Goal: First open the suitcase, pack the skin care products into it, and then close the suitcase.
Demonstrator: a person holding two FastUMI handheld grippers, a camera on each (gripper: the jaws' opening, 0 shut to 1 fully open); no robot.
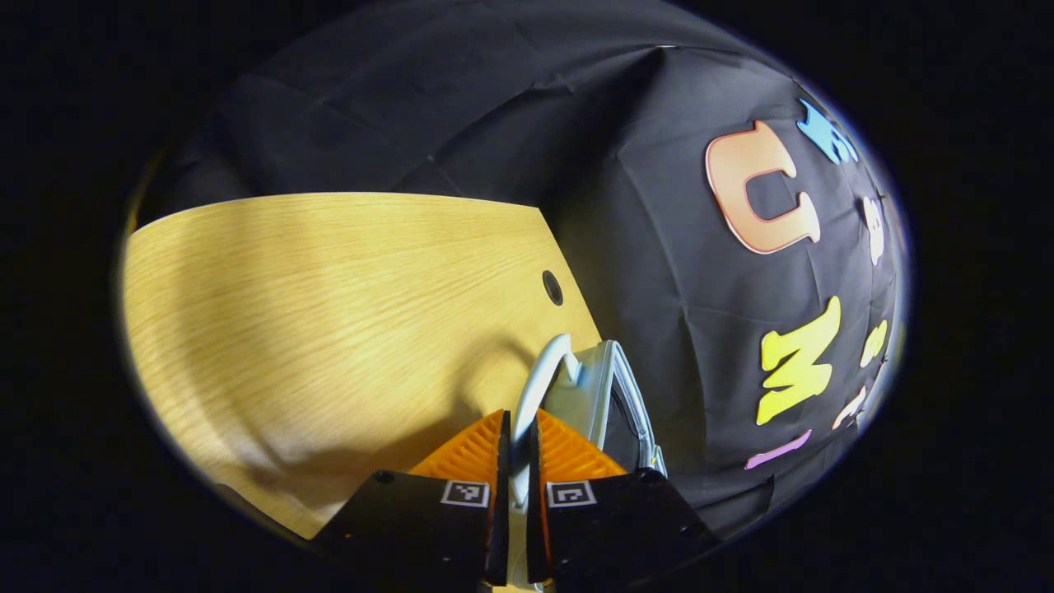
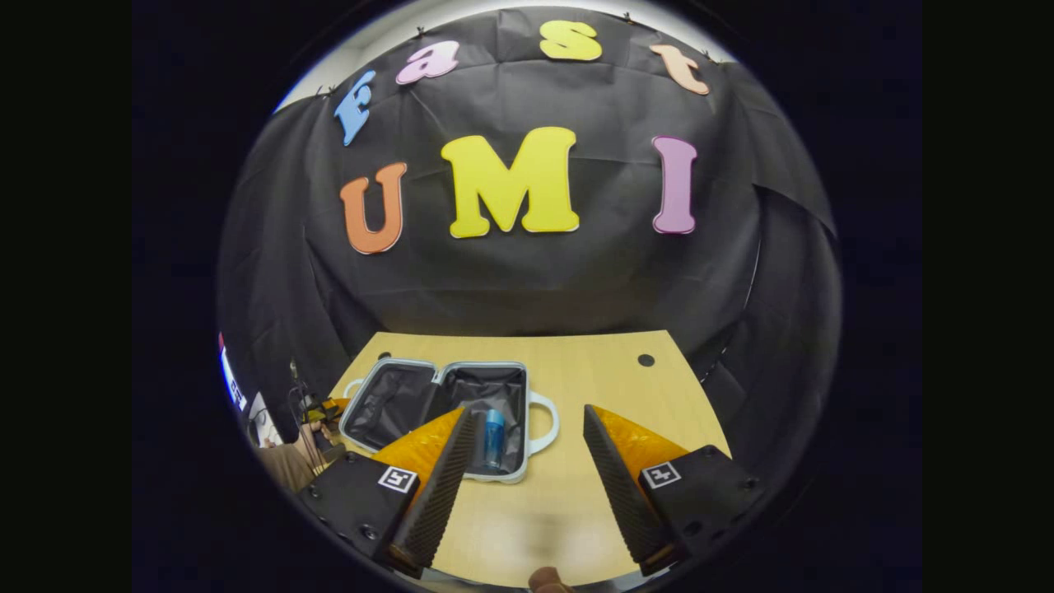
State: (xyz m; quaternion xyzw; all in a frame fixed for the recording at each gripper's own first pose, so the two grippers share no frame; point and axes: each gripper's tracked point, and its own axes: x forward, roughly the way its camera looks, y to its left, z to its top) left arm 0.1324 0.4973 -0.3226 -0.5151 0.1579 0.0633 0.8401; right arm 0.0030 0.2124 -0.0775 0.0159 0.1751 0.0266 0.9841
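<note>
The small light-grey suitcase [image 2: 512, 476] lies open on the wooden table [image 2: 593, 362], both dark-lined halves flat. A blue skin care bottle [image 2: 493, 436] lies in its right half. My right gripper [image 2: 527, 412] hovers open and empty above the table, in front of the case's right-hand handle [image 2: 550, 422]. My left gripper [image 1: 519, 418] is shut on a pale suitcase handle [image 1: 545, 362], with the edge of the case's shell [image 1: 616, 385] just beyond it. In the right gripper view the left gripper [image 2: 325, 406] sits at the case's left handle [image 2: 352, 387], held by a hand.
The table [image 1: 329, 288] has a round cable hole [image 1: 552, 287] near its far corner, also seen as the hole [image 2: 645, 360] at the back right. A brown rounded thing [image 2: 547, 581] peeks up at the near table edge. Black cloth walls close in behind.
</note>
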